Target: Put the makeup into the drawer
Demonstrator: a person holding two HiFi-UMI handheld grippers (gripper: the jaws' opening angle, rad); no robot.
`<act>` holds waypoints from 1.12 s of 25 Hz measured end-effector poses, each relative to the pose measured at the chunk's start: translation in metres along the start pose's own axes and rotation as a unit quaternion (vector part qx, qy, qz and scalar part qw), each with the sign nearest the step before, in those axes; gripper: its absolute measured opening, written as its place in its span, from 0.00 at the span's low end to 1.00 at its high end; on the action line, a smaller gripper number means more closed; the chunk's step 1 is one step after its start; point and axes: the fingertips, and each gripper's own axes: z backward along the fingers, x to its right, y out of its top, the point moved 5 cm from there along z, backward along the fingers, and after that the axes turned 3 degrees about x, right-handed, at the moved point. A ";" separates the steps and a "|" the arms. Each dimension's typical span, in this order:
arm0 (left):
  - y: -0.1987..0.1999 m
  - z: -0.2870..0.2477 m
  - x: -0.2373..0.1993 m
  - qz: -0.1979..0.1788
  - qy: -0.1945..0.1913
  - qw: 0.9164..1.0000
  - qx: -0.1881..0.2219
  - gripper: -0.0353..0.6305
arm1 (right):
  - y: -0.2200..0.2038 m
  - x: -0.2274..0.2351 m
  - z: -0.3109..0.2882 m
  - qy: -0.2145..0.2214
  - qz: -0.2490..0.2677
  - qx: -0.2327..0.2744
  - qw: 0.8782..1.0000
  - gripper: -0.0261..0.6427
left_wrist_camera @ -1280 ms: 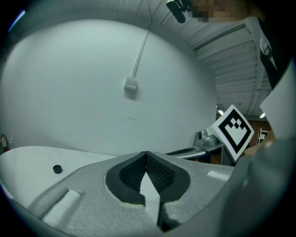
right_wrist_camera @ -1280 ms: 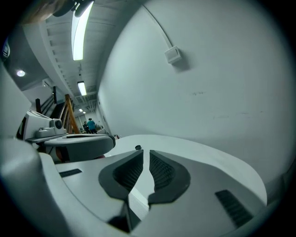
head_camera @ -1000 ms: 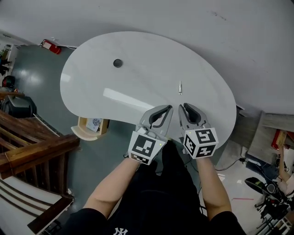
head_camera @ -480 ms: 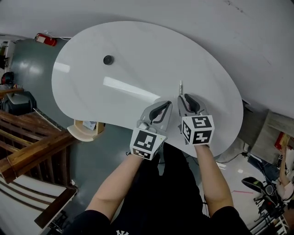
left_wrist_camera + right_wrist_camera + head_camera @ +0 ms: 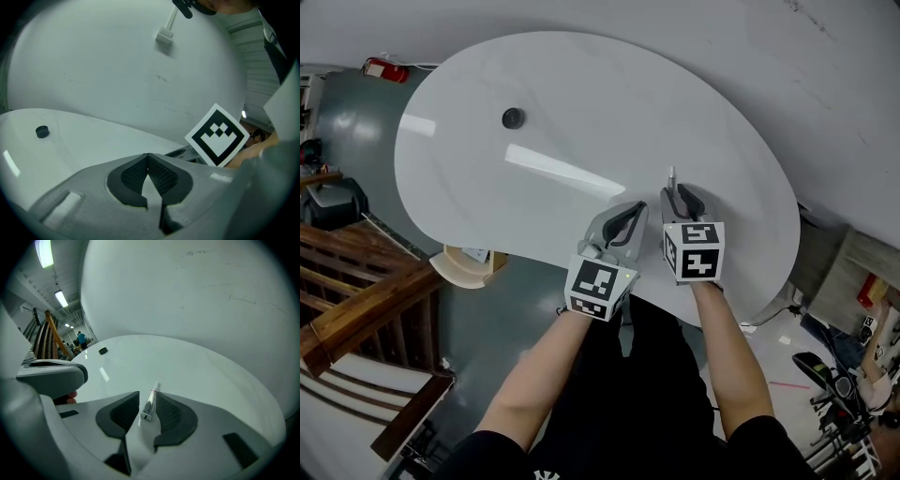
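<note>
The thin makeup tube (image 5: 672,176) lies on the white table (image 5: 581,103) between the right gripper's (image 5: 678,194) parted jaws, the left gripper (image 5: 637,206) is closed and empty, and the wooden drawer (image 5: 455,269) below holds something unclear.

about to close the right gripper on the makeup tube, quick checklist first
1. Makeup tube between the right gripper jaws: ok, it lies lengthwise between the pads.
2. Right jaws apart enough: ok, open, not yet closed on the tube.
3. Tube resting flat on the table: ok.
4. Left gripper out of the way: ok, jaws shut on nothing, beside the right one.
5. Drawer found and open: cannot tell, no drawer shows clearly.
6. Small dark round thing at the far end is also makeup: cannot tell.
</note>
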 end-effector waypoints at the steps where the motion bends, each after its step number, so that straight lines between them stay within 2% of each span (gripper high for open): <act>1: -0.001 -0.001 -0.002 0.001 0.002 1.000 -0.001 0.06 | 0.000 0.000 -0.002 -0.003 0.003 -0.005 1.000 0.22; 9: -0.006 -0.005 -0.007 0.011 0.011 1.000 -0.007 0.06 | -0.005 0.002 -0.016 -0.019 0.031 -0.043 0.998 0.22; 13: -0.010 -0.007 -0.006 0.012 0.012 1.000 -0.013 0.06 | -0.005 0.005 -0.015 -0.029 0.041 -0.048 0.998 0.15; 28: -0.008 -0.005 0.009 0.016 0.014 1.000 -0.013 0.06 | -0.005 0.007 0.004 -0.001 0.015 -0.013 1.000 0.14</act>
